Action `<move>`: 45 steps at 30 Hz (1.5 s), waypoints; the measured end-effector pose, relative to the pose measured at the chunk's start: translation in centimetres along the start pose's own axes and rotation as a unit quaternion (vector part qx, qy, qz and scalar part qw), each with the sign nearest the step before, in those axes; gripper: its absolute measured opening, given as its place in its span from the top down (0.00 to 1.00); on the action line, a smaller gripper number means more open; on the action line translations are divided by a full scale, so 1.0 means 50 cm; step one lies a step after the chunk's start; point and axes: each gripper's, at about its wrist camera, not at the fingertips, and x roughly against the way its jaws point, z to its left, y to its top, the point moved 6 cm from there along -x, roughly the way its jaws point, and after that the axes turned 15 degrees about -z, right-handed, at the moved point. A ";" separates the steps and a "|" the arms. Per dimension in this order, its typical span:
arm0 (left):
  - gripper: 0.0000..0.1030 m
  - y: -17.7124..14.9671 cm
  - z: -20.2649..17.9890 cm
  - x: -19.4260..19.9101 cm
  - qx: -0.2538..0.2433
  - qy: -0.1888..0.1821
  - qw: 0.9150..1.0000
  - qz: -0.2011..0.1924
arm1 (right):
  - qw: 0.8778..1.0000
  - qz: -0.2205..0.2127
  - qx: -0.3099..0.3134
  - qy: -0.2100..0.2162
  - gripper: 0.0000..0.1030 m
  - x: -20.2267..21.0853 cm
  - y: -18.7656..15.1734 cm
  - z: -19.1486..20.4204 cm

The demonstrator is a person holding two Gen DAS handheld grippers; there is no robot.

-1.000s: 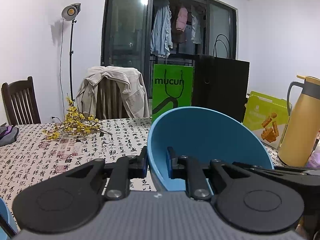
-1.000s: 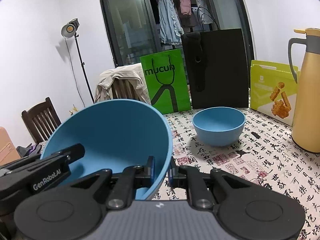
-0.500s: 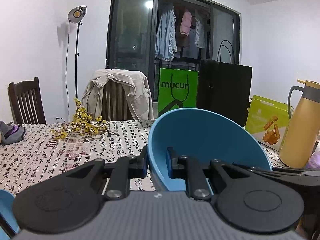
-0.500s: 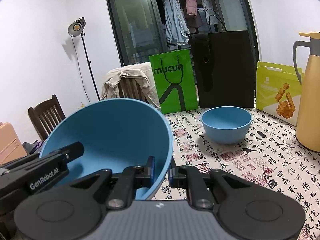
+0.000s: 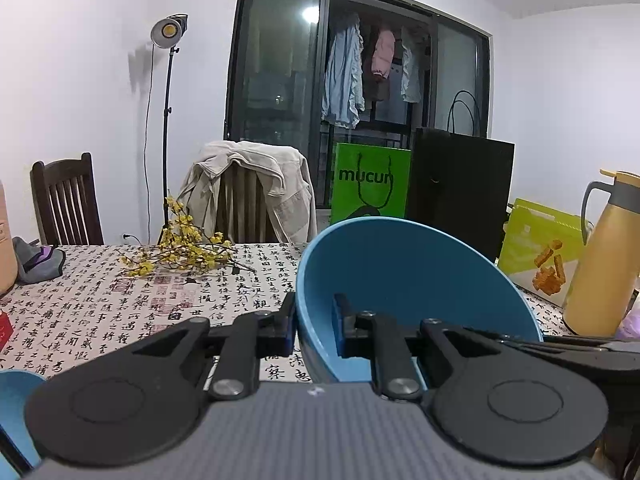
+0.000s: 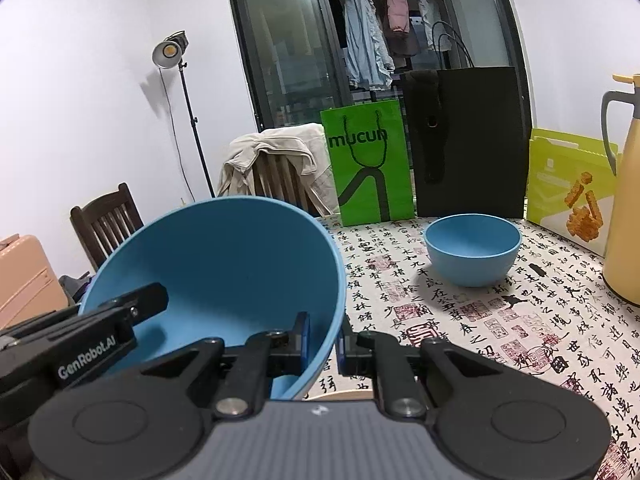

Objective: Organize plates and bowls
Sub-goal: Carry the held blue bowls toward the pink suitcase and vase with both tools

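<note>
Both tongs pinch opposite walls of 1 large blue bowl (image 5: pixel 408 280), which I hold tilted above the table (image 6: pixel 500 320), its opening facing back toward the cameras. My left gripper (image 5: pixel 314 326) is clamped on the bowl's left wall, 1 finger outside and 1 inside. My right gripper (image 6: pixel 322 338) is clamped on the right wall in the same manner. In the right wrist view the left gripper's arm, marked GenRobot.AI, reaches in from the left edge to the far rim.

A second, smaller blue bowl (image 6: pixel 473 249) stands upright on the calligraphy-print tablecloth, ahead and to the right of the held bowl and well apart from it. It sits in front of a black paper bag (image 6: pixel 468 140); a green bag (image 6: pixel 368 160) printed "mucun" stands just beside that bag. A yellow thermos jug (image 6: pixel 624 208) and a lime-green box (image 6: pixel 568 184) occupy the right side. Yellow flower sprigs (image 5: pixel 184 248) lie at the far left. In the left wrist view, part of another blue item shows at the lower left edge; I cannot tell what it is.
</note>
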 end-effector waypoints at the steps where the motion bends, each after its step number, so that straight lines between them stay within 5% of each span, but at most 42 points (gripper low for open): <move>1: 0.83 0.000 0.003 0.003 0.000 0.001 1.000 -0.001 | 1.000 0.000 0.000 0.001 0.88 0.001 0.000 0.003; 45: 0.83 0.006 0.173 0.083 0.033 0.044 0.998 -0.031 | 0.998 0.017 0.007 0.064 0.88 -0.004 -0.033 0.173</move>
